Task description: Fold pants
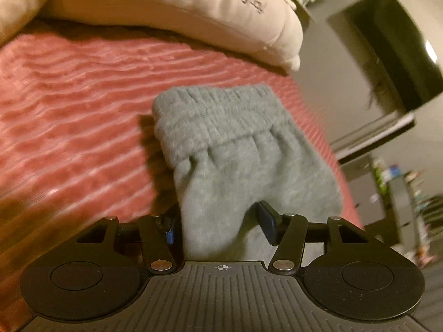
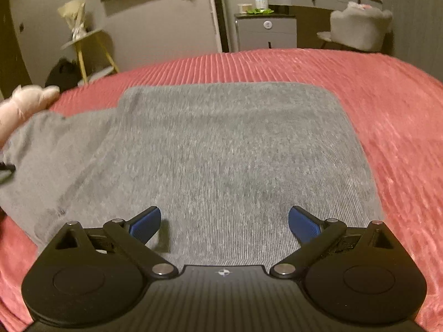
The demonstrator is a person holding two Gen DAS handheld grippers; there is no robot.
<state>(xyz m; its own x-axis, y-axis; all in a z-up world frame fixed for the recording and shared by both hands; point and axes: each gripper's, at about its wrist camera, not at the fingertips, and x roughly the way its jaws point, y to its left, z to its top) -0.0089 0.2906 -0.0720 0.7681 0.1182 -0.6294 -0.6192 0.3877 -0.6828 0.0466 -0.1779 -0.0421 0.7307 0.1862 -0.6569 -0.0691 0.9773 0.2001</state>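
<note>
The grey pants (image 2: 221,144) lie folded flat on a pink ribbed bed cover (image 2: 387,110). My right gripper (image 2: 224,221) hovers just over their near edge, open, blue pads wide apart and nothing between them. In the left wrist view the waistband end of the pants (image 1: 221,105) is raised off the cover and casts a shadow to its left. My left gripper (image 1: 218,227) is shut on a bunch of this grey cloth; the right fingertip (image 1: 267,221) dents the fabric. The left pad is mostly hidden behind the cloth.
A cream pillow (image 1: 166,0) lies along the head of the bed and shows again as the pillow's corner (image 2: 22,102). Beyond the bed stand a yellow-legged side table (image 2: 85,44), a grey cabinet (image 2: 265,31) and a padded chair (image 2: 360,25). A dark screen (image 1: 387,49) hangs on the wall.
</note>
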